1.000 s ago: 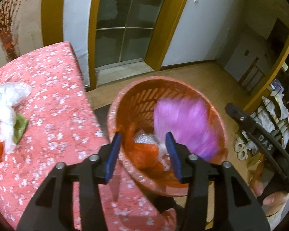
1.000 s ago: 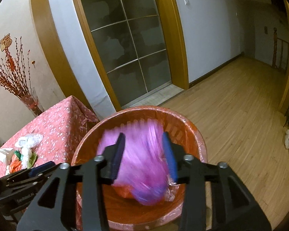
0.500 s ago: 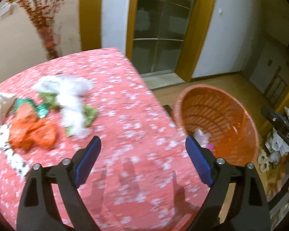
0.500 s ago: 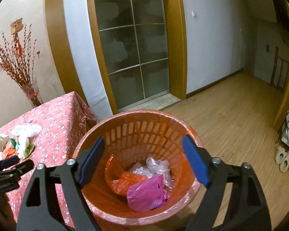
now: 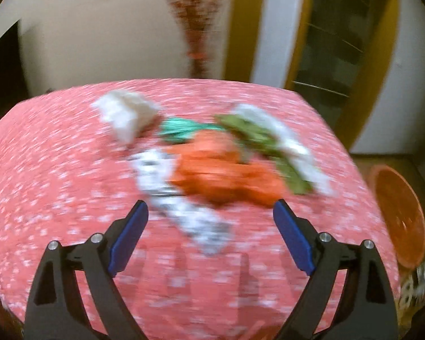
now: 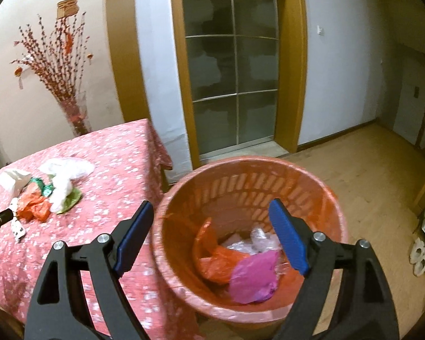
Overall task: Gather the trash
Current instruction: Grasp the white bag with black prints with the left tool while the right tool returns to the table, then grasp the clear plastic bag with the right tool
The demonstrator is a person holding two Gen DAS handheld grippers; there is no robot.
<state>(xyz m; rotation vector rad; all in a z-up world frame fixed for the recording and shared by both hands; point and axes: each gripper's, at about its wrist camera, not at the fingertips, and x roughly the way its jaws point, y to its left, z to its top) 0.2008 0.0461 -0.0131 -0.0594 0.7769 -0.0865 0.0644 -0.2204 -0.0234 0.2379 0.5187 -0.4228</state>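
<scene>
My left gripper (image 5: 209, 212) is open and empty above a red flowered tablecloth (image 5: 56, 187). Just beyond its fingers lies a blurred heap of trash: an orange plastic bag (image 5: 221, 170), a white speckled wrapper (image 5: 181, 198), a crumpled white paper (image 5: 124, 113), green scraps (image 5: 255, 136) and a white bag (image 5: 286, 138). My right gripper (image 6: 209, 218) is open over an orange slatted waste basket (image 6: 240, 178). Inside it lie a pink bag (image 6: 255, 277), an orange bag (image 6: 215, 260) and clear plastic (image 6: 257, 240). The same heap of trash (image 6: 42, 195) shows on the table at the left.
The basket (image 5: 399, 206) stands on the wooden floor (image 6: 368, 175) off the table's right edge. A vase of red branches (image 6: 70, 107) stands by the wall behind the table. A glass door (image 6: 229, 70) in a wooden frame is beyond. Slippers (image 6: 419, 255) lie at the far right.
Both grippers opened and the pink bag dropped into the basket. My left gripper swung left from the basket to the trash heap on the table. The right one drew back a little.
</scene>
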